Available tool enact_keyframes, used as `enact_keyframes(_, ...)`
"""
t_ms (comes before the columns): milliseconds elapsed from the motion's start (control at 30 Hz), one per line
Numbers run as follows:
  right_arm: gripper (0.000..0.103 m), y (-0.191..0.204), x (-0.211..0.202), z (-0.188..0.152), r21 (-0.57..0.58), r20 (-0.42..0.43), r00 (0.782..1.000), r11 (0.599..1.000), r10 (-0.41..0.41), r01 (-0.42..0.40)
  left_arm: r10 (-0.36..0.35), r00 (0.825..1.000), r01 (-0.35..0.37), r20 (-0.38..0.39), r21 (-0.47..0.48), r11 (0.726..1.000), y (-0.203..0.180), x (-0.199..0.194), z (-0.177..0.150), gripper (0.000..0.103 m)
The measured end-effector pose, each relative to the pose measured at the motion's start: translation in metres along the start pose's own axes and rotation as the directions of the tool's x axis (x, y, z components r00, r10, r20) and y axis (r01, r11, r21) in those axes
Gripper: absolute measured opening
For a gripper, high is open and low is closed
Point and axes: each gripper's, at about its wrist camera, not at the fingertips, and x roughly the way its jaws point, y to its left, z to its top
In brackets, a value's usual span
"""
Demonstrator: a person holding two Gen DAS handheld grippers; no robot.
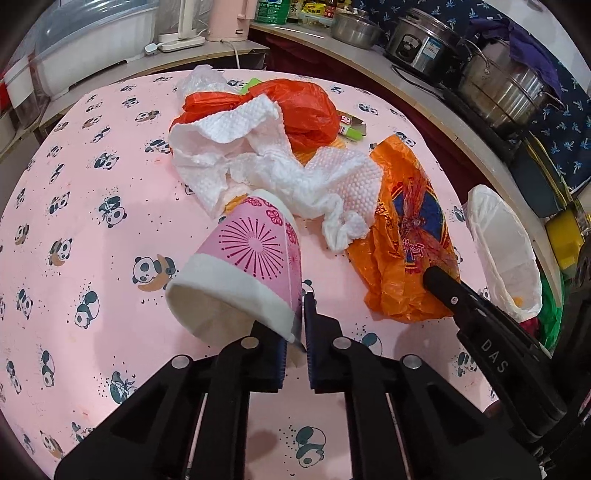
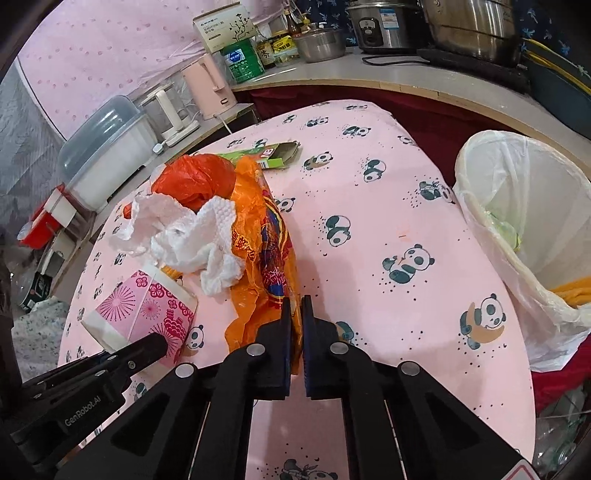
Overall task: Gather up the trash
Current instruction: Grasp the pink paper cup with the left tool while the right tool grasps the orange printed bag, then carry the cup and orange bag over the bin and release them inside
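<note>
A pink paper cup lies tipped on the pink panda tablecloth. My left gripper is shut on the cup's rim wall, one pad inside and one outside. From the right wrist the cup shows with the left gripper at it. An orange plastic bag lies beside it, and my right gripper is shut on its near edge. In the left wrist view the right gripper rests on the orange bag. Crumpled paper towels and a red bag lie behind.
A bin with a white liner stands at the table's right edge, also seen as the bin. A green carton lies at the far side. Pots, a rice cooker and a pink kettle crowd the counter behind.
</note>
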Motion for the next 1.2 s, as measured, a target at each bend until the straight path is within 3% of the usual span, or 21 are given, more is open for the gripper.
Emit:
enact_keyframes(400, 0.005, -0.028, -0.052, 0.013, 0.053, 0.131, 0.991, 0.998, -0.04, 0.033, -0.027, 0.998, 0.023, 0.051, 0.09, 0.996, -0.041, -0.023, 0.001, 0.004)
enact_keyframes(700, 0.005, -0.059, -0.082, 0.02, 0.107, 0.195, 0.979, 0.993, -0.063, 0.043, -0.065, 0.994, 0.048, 0.084, 0.184, 0.982, -0.093, -0.034, 0.004, 0.003)
enact_keyframes(1000, 0.005, -0.11, -0.112, 0.02, 0.196, 0.251, 0.959, 0.977, -0.131, 0.082, -0.134, 0.987, 0.105, 0.085, 0.279, 0.954, -0.155, -0.035, 0.011, 0.003)
enact_keyframes(1200, 0.005, -0.161, -0.134, 0.018, 0.292, 0.279, 0.935, 0.947, -0.217, 0.133, -0.198, 0.978, 0.161, 0.067, 0.358, 0.919, -0.206, -0.032, 0.017, 0.003)
